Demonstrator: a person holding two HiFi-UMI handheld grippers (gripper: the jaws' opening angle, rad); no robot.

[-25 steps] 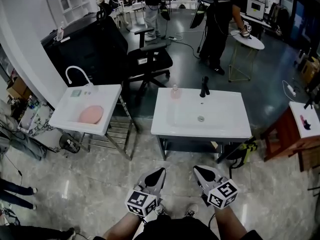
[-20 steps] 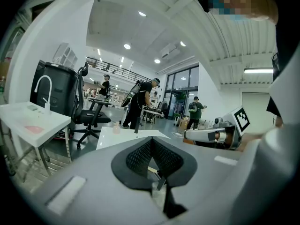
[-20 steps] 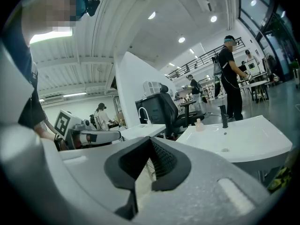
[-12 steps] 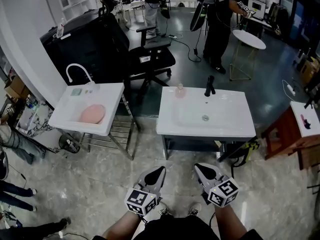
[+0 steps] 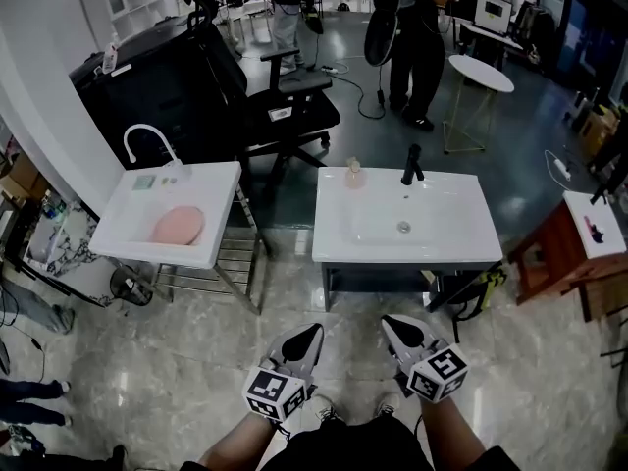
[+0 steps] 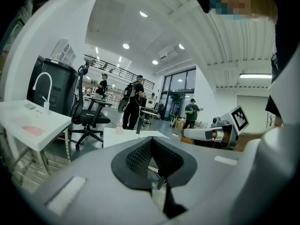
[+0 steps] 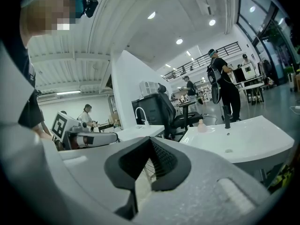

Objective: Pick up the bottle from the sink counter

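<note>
A small pinkish bottle stands at the back left of the white sink counter, left of the black faucet. Both grippers are held low in front of the person, well short of the counter. My left gripper has its dark pads together with nothing between them. My right gripper is likewise shut and empty. In the right gripper view the sink counter lies ahead to the right.
A second white sink with a pink basin and a curved white tap stands to the left, over a metal rack. Behind are a black office chair, a round side table and standing people. A red-brown cabinet is at right.
The sink counter has shifted slightly right and nearer in the head view as the person steps forward. Both grippers keep their place in the view, still shut.
</note>
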